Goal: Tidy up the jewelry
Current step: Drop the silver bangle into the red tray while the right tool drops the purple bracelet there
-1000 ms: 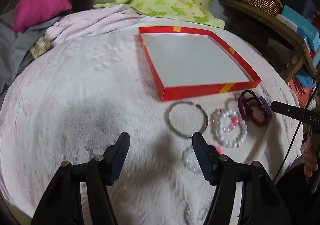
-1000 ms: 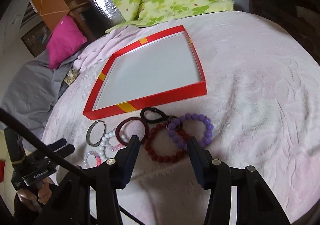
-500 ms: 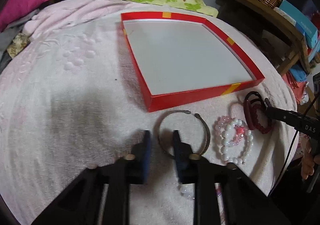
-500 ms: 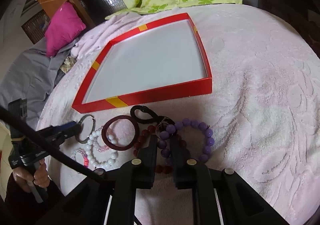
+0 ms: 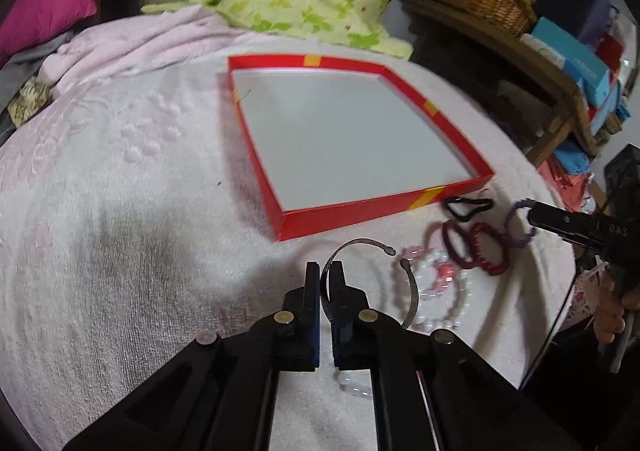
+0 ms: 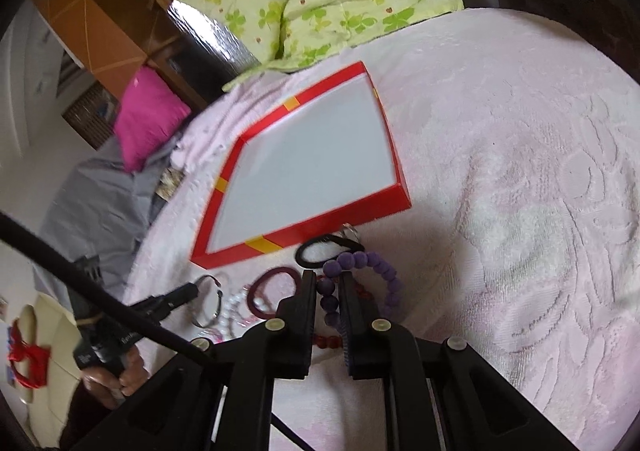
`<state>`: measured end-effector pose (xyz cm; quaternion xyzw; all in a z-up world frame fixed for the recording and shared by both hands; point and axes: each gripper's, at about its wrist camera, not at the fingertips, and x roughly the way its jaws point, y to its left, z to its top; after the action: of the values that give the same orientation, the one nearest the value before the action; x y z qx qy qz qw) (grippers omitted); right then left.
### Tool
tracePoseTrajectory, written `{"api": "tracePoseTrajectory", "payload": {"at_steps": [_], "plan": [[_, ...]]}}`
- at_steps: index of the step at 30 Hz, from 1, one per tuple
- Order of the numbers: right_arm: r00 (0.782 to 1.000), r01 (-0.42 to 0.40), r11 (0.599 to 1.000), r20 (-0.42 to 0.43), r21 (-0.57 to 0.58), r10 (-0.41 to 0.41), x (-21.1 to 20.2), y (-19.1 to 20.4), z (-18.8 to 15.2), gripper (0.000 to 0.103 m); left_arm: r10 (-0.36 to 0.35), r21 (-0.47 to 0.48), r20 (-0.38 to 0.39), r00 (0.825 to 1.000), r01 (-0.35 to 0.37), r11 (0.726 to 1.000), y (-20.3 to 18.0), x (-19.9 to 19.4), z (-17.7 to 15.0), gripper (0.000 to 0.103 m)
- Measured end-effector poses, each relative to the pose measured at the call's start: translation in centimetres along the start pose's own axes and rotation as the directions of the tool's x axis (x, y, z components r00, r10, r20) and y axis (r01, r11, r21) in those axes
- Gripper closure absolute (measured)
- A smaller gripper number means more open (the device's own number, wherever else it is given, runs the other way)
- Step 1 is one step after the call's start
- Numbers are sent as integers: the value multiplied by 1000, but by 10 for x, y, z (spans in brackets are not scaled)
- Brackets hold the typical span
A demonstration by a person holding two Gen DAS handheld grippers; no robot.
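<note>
Through the left wrist view, the left gripper (image 5: 325, 275) is clamped on the silver bangle (image 5: 372, 279), which rises off the pink towel (image 5: 120, 231) just beside the red tray (image 5: 340, 213), with the other bracelets lying to its right. Through the right wrist view, the right gripper (image 6: 325, 287) is pinched on the purple bead bracelet (image 6: 360, 279), near the tray's front wall, beside the maroon ring (image 6: 276, 291) and black hair tie (image 6: 320, 251)

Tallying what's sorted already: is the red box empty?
Empty: the red box shows only bare white floor; bracelets lie outside on the blanket.
</note>
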<state>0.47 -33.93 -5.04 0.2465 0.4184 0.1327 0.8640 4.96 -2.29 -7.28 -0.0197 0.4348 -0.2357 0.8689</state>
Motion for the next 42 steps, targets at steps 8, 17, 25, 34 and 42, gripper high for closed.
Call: {"api": "tracePoseTrajectory", "payload": {"at_steps": [8,17,25,34,42], "plan": [[983,-170,981,85,89,163,-16,-8,9,91,-88,28,97,991,85,996,-9,-24,7,99],[996,89,995,29,37,-90,-4,-6,14,75,-56,-22,111,992,59,998,3,-22,11,99],[970,213,975,-105,-60,-218,34,-13,9,74,-45,-29,107,993,48,998,3,-21,10,99],[959,259,953,-73,-159,-273,39,2,2,93,-40,-28,118,992,43,999,3,-24,9,99],[980,199,974,26,-107,-197,3,-3,2,92,-38,-29,141,989,42,999,3,-27,9,99]]}}
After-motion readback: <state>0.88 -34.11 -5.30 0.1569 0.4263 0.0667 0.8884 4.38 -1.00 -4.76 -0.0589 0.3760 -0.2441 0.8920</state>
